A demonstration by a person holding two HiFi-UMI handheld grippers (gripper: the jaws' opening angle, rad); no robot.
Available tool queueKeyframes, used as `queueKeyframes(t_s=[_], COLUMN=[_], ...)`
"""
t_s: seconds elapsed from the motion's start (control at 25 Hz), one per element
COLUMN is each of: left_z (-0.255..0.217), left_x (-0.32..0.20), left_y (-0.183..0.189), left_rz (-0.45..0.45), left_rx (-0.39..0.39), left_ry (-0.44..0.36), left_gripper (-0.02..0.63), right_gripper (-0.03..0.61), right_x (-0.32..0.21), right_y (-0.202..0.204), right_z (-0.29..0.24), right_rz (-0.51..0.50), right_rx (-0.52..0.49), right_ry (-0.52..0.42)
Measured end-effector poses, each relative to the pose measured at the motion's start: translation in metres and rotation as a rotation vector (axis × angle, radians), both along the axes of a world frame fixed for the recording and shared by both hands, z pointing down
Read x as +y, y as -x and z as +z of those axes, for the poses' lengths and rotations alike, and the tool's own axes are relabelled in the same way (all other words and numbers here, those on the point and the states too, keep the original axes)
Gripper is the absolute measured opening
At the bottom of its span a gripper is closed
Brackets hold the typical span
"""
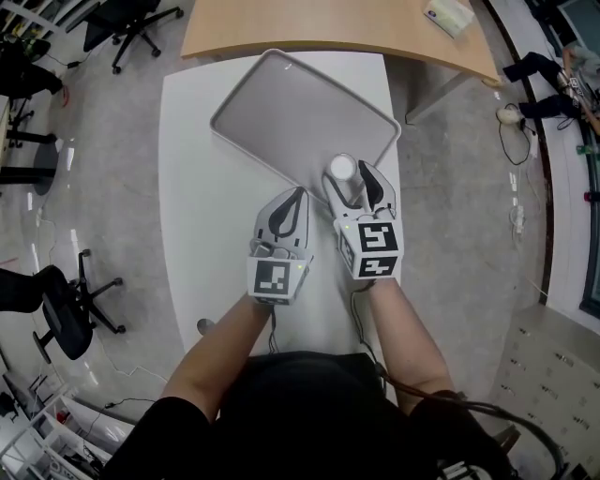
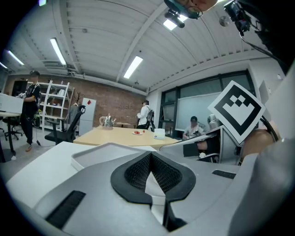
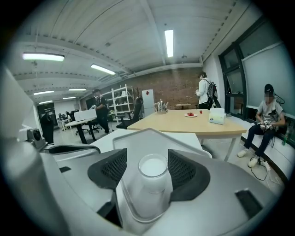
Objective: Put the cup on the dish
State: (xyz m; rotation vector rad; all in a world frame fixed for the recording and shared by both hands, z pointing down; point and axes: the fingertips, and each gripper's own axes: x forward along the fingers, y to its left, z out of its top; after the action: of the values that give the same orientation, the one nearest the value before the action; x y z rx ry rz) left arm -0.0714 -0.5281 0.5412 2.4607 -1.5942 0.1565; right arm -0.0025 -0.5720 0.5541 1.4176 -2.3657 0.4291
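Observation:
The dish is a grey rectangular tray point(image 1: 281, 112) lying askew on the white table point(image 1: 197, 187). It also shows ahead of the jaws in both gripper views point(image 2: 99, 152) point(image 3: 154, 140). My right gripper point(image 1: 356, 186) point(image 3: 146, 159) is shut on a translucent white cup point(image 1: 342, 169) point(image 3: 150, 184) at the tray's near corner. The cup's narrow end points away from the gripper. I cannot tell whether the cup touches the tray. My left gripper point(image 1: 298, 197) point(image 2: 150, 159) rests beside it on the left, shut and empty, just short of the tray's edge.
A wooden table point(image 1: 337, 28) with a small box point(image 1: 448, 14) adjoins the white table at the back. Office chairs point(image 1: 131, 23) point(image 1: 56, 309) stand on the floor to the left, and cables point(image 1: 516, 141) lie on the right. People stand and sit in the background.

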Motion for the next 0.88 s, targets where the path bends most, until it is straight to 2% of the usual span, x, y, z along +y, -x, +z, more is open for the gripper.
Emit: queueKeyframes(t_s=[0.28, 0.32, 0.36, 0.48, 0.72, 0.88], left_z=[-0.036, -0.042, -0.049, -0.067, -0.105, -0.135], left_x=[0.03, 0.036, 0.043, 0.067, 0.118, 0.146], left_y=[0.004, 0.005, 0.005, 0.004, -0.004, -0.004], left_rz=[-0.009, -0.009, -0.009, -0.017, -0.015, -0.017], left_rx=[0.016, 0.018, 0.021, 0.017, 0.001, 0.018], left_ry=[0.0, -0.004, -0.011, -0.019, -0.048, -0.073], left_gripper=[0.009, 0.009, 0.009, 0.009, 0.009, 0.008], right_gripper=[0.253, 0.209, 0.108, 0.038, 0.017, 0.014], right_x=[0.046, 0.054, 0.062, 0.091, 0.157, 0.195], right_y=[-0.002, -0.004, -0.007, -0.01, -0.013, -0.01], right_z=[-0.055, -0.065, -0.075, -0.097, -0.132, -0.151], right_rz=[0.008, 0.027, 0.046, 0.06, 0.026, -0.011], right_rx=[-0.065, -0.068, -0.068, -0.081, -0.093, -0.101], right_ry=[-0.116, -0.144, -0.172, -0.207, -0.241, -0.258])
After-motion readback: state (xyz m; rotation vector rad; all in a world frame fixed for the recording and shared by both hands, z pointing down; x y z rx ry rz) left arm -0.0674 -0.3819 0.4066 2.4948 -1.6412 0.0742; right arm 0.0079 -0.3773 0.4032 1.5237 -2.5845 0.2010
